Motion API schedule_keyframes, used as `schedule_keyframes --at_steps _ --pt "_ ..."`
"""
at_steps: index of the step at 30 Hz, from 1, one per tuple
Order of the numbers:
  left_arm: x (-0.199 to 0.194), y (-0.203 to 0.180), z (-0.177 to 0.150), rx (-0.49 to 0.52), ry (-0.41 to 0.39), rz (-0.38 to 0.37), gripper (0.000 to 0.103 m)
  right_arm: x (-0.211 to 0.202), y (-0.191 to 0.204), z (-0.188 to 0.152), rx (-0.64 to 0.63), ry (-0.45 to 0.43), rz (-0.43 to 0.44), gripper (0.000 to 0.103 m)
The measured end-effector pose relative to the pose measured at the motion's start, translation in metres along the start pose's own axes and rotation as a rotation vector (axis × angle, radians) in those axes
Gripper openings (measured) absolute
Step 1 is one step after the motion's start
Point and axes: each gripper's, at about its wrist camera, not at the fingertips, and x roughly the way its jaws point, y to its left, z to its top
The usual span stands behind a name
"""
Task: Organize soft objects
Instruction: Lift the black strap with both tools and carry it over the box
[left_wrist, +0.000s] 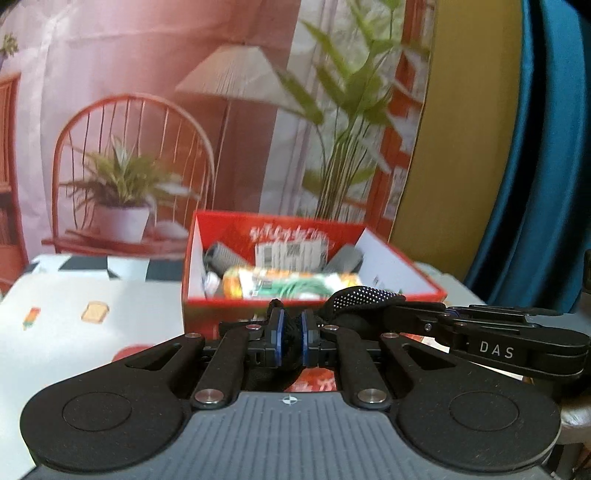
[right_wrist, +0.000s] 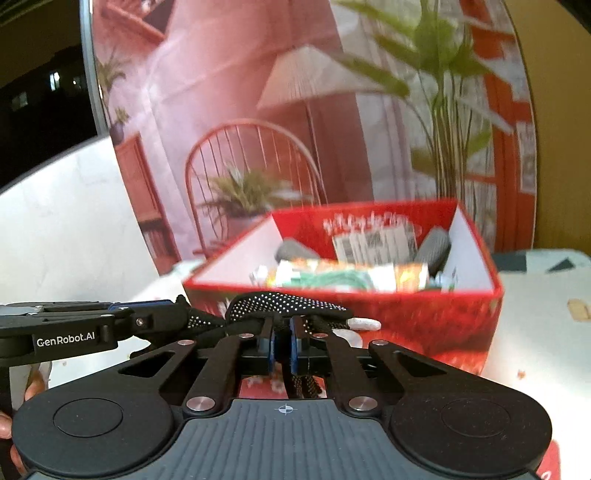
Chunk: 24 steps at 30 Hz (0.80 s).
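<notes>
Glove: black, covered in small white dots.
Box: red outside, white inner side walls, red far wall with white lettering.
Packet in box: orange, white and green.
Rolls in box: grey.
Label in box: white with black codes.
Tablecloth: white, small toast and ice-lolly prints; black-and-white checks at far edge.
Backdrop: pink and red, printed chair, cream lamp, green plants.
Curtain: teal.
Gripper pads: blue on black.
</notes>
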Motion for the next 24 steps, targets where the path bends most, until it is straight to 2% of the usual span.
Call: schedule_keyframes --at_steps 6,13,24 --pt "-0.011 -0.005 0.018 -0.002 -0.052 -0.020 0.010 -0.018 0.005 0.022 -0.018 -0.072 0.004 0.007" --pt "-0.010 -0.005 0.035 -0.011 -0.093 -0.035 0.010 -0.024 0.006 0.045 -0.045 -0.114 -0.001 0.007" --pt "0.029 0.005 0.079 -0.040 -0.111 -0.045 0.010 0.002 -0.009 0.094 -0.068 -0.136 -0.011 0.007"
